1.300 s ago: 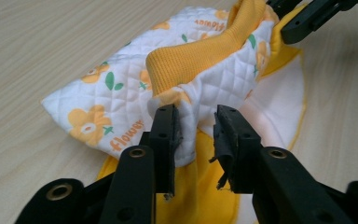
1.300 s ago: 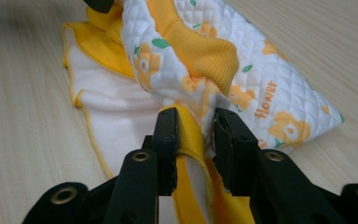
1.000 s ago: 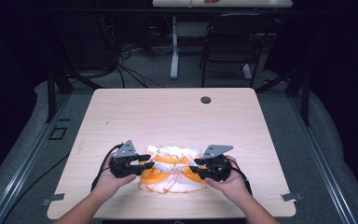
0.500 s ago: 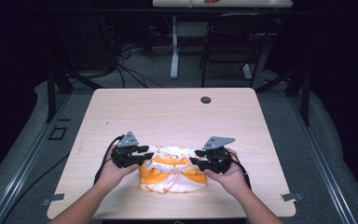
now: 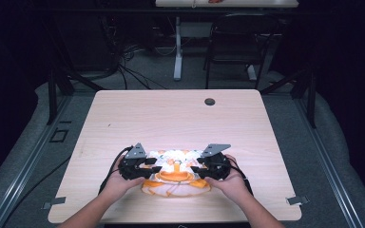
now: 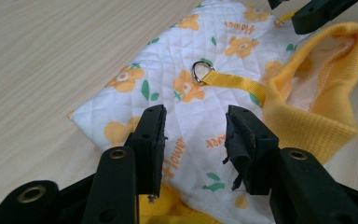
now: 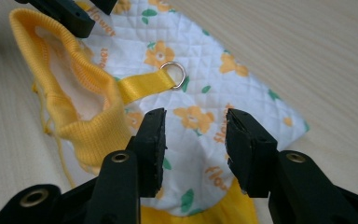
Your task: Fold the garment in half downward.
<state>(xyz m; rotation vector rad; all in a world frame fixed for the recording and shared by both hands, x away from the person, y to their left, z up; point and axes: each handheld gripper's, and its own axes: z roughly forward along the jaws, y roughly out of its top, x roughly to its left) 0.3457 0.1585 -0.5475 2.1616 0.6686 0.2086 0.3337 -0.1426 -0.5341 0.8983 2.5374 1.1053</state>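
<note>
Counter [image 5: 180, 114] of pale wood carries a quilted garment [image 5: 175, 176], white with orange flowers and a yellow ribbed collar [image 6: 307, 93], lying flat near the person's edge. Left gripper [image 5: 148, 170] and right gripper [image 5: 200, 171] sit at its two ends, facing each other; both pairs of jaws have just been opening and stand spread above the fabric, pinching nothing. A metal ring [image 6: 203, 71] on a yellow strap [image 6: 235, 83] lies at the middle.
</note>
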